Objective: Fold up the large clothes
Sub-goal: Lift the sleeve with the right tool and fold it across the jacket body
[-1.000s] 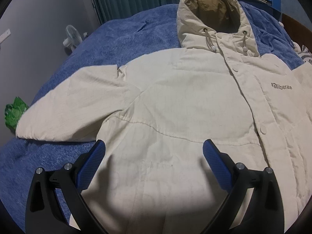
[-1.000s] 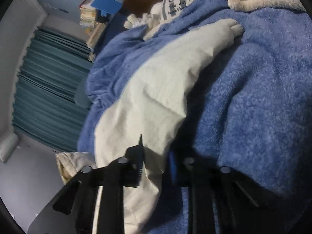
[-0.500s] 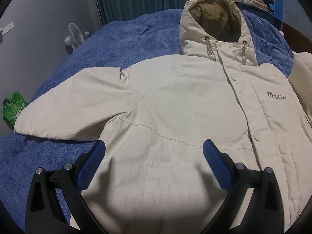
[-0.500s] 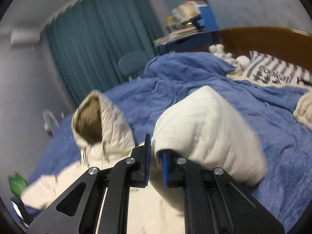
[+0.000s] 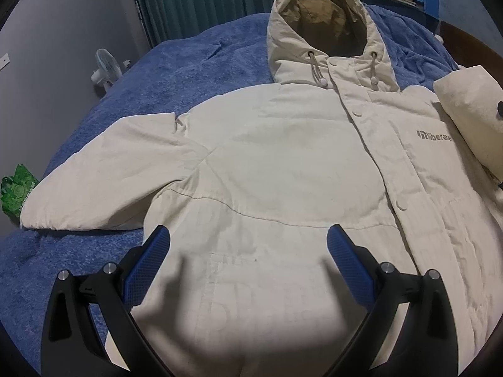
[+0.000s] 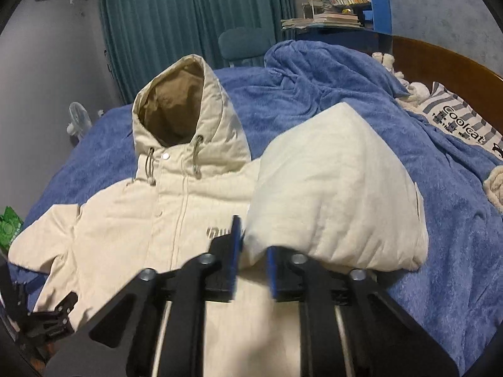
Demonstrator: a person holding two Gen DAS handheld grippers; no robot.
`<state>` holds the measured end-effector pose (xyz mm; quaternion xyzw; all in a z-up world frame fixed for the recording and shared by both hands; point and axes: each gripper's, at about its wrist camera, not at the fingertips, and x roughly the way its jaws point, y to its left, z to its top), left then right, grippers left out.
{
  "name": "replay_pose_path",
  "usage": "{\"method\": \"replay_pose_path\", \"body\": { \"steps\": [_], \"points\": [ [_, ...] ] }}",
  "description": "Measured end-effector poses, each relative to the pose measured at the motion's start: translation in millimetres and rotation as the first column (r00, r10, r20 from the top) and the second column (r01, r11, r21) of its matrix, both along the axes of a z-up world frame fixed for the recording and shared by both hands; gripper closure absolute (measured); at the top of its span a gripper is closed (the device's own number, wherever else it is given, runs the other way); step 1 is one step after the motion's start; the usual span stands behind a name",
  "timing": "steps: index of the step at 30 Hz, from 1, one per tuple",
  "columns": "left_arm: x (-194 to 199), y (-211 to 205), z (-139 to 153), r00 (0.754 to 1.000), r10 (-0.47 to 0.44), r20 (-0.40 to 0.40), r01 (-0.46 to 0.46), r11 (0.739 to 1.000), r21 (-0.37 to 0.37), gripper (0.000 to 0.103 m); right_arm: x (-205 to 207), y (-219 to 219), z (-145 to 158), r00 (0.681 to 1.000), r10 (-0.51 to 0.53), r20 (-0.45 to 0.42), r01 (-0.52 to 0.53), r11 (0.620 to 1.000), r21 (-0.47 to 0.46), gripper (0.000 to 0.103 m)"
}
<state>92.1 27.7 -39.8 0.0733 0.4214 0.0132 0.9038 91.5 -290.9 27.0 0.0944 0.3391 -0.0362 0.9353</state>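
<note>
A cream hooded jacket [image 5: 283,163] lies front up on a blue blanket [image 5: 195,56], hood away from me. Its one sleeve [image 5: 103,182] lies spread out to the left. My left gripper [image 5: 248,251] is open and empty above the jacket's lower front. My right gripper [image 6: 253,257] is shut on the other sleeve [image 6: 336,194] and holds it folded over the jacket's chest [image 6: 132,220]. That sleeve also shows at the right edge of the left wrist view [image 5: 471,119]. The left gripper shows at the lower left of the right wrist view [image 6: 47,323].
The blue blanket [image 6: 314,75] is bunched at the far right. A striped pillow [image 6: 456,119] lies by the wooden headboard [image 6: 446,62]. A green bag [image 5: 17,191] and a small fan [image 5: 105,69] stand left of the bed. Teal curtains [image 6: 188,15] and a bookshelf [image 6: 345,6] are behind.
My right gripper has lifted the sleeve off the blanket and swung it left over the jacket's chest. The left gripper has stayed open and risen slightly.
</note>
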Motion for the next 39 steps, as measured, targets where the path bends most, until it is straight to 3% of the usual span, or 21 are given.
{"method": "replay_pose_path", "body": {
  "steps": [2,9,13,15,18,23,27,28,29,34,39],
  "points": [
    [-1.5,-2.0,1.2,1.000,-0.016,0.013,0.016,1.000,-0.003,0.008,-17.5,-1.4,-1.5,1.000,-0.003,0.003,0.003,1.000,0.023,0.053],
    [-26.3,-33.2,30.9,0.987,-0.141,0.078,0.147,0.987,-0.069,0.008,-58.0,-48.1,-2.0,0.994,-0.096,-0.049,0.103,0.980,0.170,0.047],
    [-35.9,-83.0,51.9,0.965,-0.240,0.101,0.250,0.963,-0.096,0.008,-66.7,-104.6,4.7,0.978,-0.206,-0.045,0.210,0.943,0.256,0.042],
    [-33.7,-113.1,58.9,0.951,-0.295,0.094,0.304,0.947,-0.102,0.008,-75.9,-142.5,6.0,0.959,-0.280,-0.047,0.280,0.901,0.332,0.041],
    [-30.9,-166.0,69.0,0.916,-0.383,0.119,0.392,0.918,-0.063,0.008,-86.2,-177.5,2.8,0.939,-0.339,-0.064,0.334,0.850,0.406,0.040],
    [-25.7,-252.8,65.4,0.843,-0.523,0.128,0.525,0.851,0.023,0.008,-97.3,-204.2,-0.7,0.930,-0.360,-0.072,0.350,0.812,0.467,0.040],
    [-18.8,-309.1,46.7,0.795,-0.594,0.122,0.571,0.801,0.179,0.008,-98.8,-215.6,-3.7,0.936,-0.343,-0.080,0.334,0.790,0.514,0.040],
    [-19.6,-316.6,44.1,0.786,-0.606,0.122,0.578,0.790,0.202,0.008,-99.2,-218.7,-3.3,0.936,-0.344,-0.079,0.332,0.784,0.524,0.038],
    [-19.9,-328.4,40.8,0.771,-0.625,0.122,0.590,0.773,0.234,0.008,-101.5,-221.7,-1.8,0.935,-0.347,-0.074,0.331,0.779,0.533,0.031],
    [-25.3,-374.5,25.7,0.715,-0.693,0.090,0.652,0.708,0.270,0.008,-115.8,-243.9,5.6,0.909,-0.413,-0.054,0.368,0.738,0.566,0.028],
    [-25.1,-419.8,3.0,0.667,-0.744,0.026,0.705,0.642,0.303,0.008,-122.6,-255.6,5.1,0.906,-0.421,-0.043,0.354,0.699,0.621,0.028]
  ]
}}
